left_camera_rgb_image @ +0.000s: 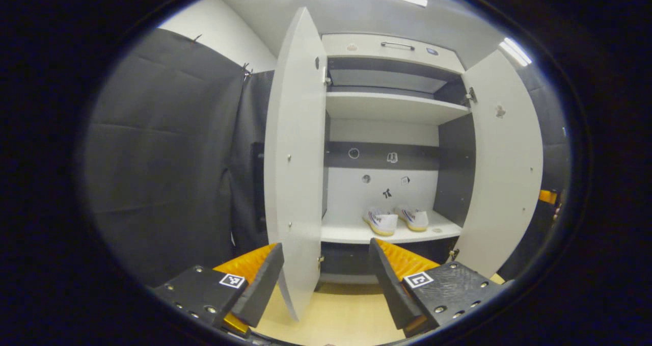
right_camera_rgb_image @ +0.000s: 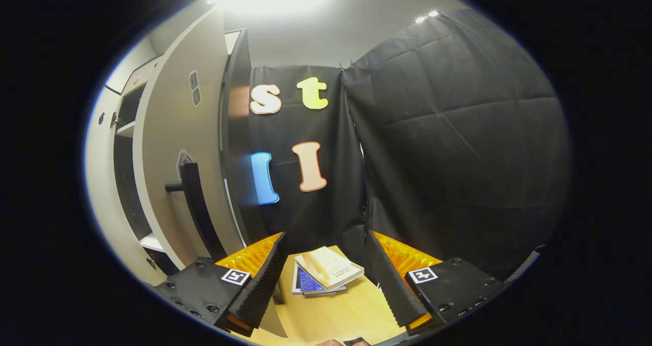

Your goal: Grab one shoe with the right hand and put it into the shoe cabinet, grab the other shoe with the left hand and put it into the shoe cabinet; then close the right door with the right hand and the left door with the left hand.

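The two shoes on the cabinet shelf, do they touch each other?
Apart. In the left gripper view, the left shoe and the right shoe sit side by side on the shelf, with a narrow strip of shelf visible between them.

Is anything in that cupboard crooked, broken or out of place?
Nothing stands out. The two shoes sit upright, side by side, on the lower shelf. Both the left door and the right door hang open, looking undamaged. Some books lie stacked on the floor nearby.

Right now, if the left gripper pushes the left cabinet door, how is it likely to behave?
The left door looks like a stiff flat panel, so it should probably swing rather than flex. It stands wide open with nothing visibly blocking it. The left gripper is open astride its lower edge, so it may push from either side.
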Demonstrator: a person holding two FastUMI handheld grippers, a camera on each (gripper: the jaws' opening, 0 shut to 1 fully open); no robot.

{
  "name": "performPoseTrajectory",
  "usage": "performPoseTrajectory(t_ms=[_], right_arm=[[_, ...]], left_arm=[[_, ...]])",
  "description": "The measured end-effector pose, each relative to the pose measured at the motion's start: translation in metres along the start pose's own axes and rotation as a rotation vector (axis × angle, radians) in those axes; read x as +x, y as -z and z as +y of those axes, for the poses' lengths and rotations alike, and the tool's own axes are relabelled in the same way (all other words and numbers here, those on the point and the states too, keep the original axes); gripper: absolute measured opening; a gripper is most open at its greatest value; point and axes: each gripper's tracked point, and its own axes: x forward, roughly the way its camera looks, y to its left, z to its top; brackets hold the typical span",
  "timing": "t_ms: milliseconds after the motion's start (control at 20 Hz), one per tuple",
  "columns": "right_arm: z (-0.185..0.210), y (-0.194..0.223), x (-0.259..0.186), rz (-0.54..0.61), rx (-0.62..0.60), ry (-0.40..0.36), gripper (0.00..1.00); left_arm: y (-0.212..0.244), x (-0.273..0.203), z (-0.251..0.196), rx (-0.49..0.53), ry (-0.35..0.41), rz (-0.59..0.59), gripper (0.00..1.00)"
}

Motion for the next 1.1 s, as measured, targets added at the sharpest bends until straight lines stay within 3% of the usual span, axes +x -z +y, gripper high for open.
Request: performPoseTrajectory(t_ms=[100, 400, 450, 500, 700, 800, 1050, 1100], right_arm=[[0.002, -0.01, 0.008, -0.001, -0.02, -0.018, 0.97], [0.011, -0.033, 0.02, -0.004, -0.115, -0.073, 0.97], [0.017, -0.035, 0.022, -0.007, -0.116, -0.09, 0.92], [0.026, -0.035, 0.023, -0.005, -0.11, -0.113, 0.97], [0.053, -0.025, 0.023, 0.043, -0.077, -0.193, 0.97], [0.052, -0.026, 0.021, 0.042, -0.079, -0.182, 0.94], [0.059, -0.031, 0.011, 0.02, -0.126, -0.155, 0.94], [0.06, -0.031, 0.009, 0.017, -0.123, -0.144, 0.9]], left_arm=[[0.013, -0.008, 0.002, -0.024, 0.007, 0.019, 0.96], [0.025, -0.013, 0.001, -0.118, 0.048, 0.04, 0.94], [0.024, -0.012, -0.001, -0.125, 0.057, 0.04, 0.94], [0.025, -0.013, -0.002, -0.128, 0.063, 0.041, 0.96], [0.025, -0.012, -0.006, -0.125, 0.086, 0.05, 0.94], [0.029, -0.011, -0.007, -0.124, 0.098, 0.066, 0.98], [0.041, -0.017, -0.008, -0.153, 0.136, 0.107, 0.94], [0.042, -0.017, -0.007, -0.144, 0.14, 0.107, 0.96]])
